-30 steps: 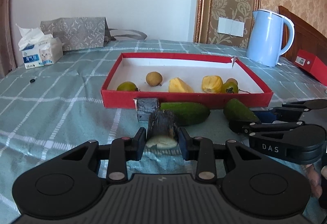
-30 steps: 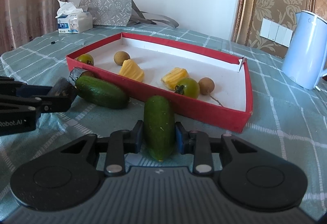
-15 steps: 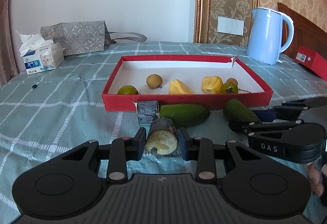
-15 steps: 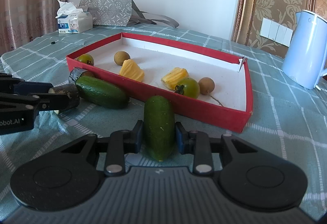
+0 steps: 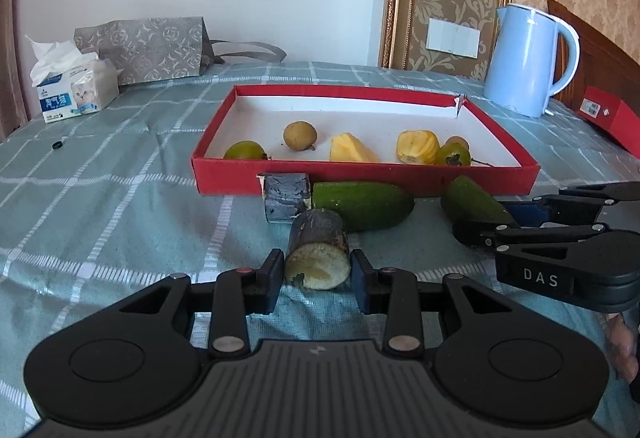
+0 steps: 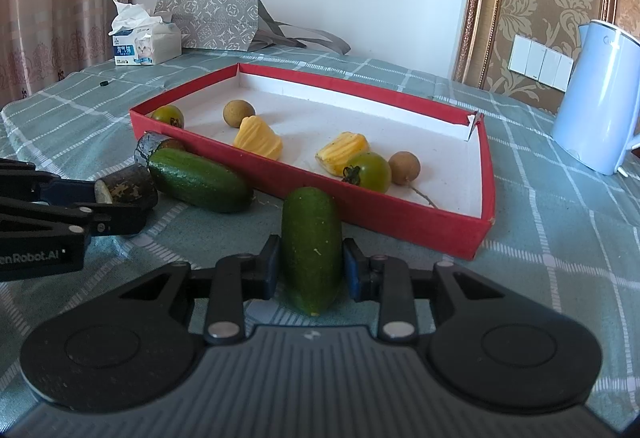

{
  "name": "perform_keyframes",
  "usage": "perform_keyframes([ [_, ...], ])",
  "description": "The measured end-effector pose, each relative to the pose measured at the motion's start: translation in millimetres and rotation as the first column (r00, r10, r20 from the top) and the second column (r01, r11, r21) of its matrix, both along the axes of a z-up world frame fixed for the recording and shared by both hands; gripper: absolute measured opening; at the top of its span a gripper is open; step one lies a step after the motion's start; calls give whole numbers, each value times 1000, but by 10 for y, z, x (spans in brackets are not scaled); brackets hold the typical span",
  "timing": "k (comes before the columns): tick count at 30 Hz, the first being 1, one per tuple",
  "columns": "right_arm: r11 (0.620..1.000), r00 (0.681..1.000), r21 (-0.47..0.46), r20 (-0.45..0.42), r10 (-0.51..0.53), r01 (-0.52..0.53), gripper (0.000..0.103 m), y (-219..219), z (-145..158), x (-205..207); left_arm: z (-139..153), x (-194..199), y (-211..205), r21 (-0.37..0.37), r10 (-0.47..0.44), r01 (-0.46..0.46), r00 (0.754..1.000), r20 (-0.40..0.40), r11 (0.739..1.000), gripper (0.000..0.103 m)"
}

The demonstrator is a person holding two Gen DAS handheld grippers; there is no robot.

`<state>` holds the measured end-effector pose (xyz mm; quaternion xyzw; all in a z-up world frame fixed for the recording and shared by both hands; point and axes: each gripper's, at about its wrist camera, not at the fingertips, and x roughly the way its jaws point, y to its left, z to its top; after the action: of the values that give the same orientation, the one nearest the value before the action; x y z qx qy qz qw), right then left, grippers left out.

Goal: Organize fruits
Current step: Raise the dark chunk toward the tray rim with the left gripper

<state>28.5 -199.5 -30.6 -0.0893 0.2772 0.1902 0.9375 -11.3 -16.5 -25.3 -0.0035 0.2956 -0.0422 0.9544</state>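
Mid-pickup, by the look of it: left claw (image 5: pixel 318 272) pinching a dark sugarcane stub (image 5: pixel 318 252), right claw (image 6: pixel 310 266) pinching a green cucumber (image 6: pixel 311 246), both low over the checked cloth (image 5: pixel 100 198). Just ahead of both claws, the red tray (image 5: pixel 360 180), already holding tomatoes, longans and yellow pieces. Next, probably: lift clear of the tray wall, carry forward, release inside. Beyond the tray, a blue kettle (image 5: pixel 528 58), tissue box (image 5: pixel 72 94), grey bag, papered wall.

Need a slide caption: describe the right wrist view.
Right gripper grips a green cucumber before the red tray.
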Motion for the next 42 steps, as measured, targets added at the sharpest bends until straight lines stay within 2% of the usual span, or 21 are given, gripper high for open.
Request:
perform_keyframes([
  [3,1000,1000,-3,1,0,0,31,0,1,0,19,43,-30,-4,-12,12,1000,2,1000,39],
  [6,1000,1000,0,0,0,0,31,-4,1,2,32,103,-83,13,-15,14,1000,13,1000,39],
  [8,1000,1000,0,0,0,0,31,3,0,-1,18,124,-112,28,-24,24,1000,2,999,34],
  [14,1000,1000,2,-1,0,0,31,3,-1,0,27,77,-139,51,-25,24,1000,17,998,33],
  [24,1000,1000,3,1,0,0,30,1,5,-7,267,-18,-197,121,-24,13,995,96,993,31],
  [35,1000,1000,8,-3,1,-1,31,3,1,-5,454,116,-162,136,-41,21,988,146,991,30],
  [42,1000,1000,9,-4,1,-1,31,2,-2,-5,573,285,71,109,9,-27,988,156,994,30],
])
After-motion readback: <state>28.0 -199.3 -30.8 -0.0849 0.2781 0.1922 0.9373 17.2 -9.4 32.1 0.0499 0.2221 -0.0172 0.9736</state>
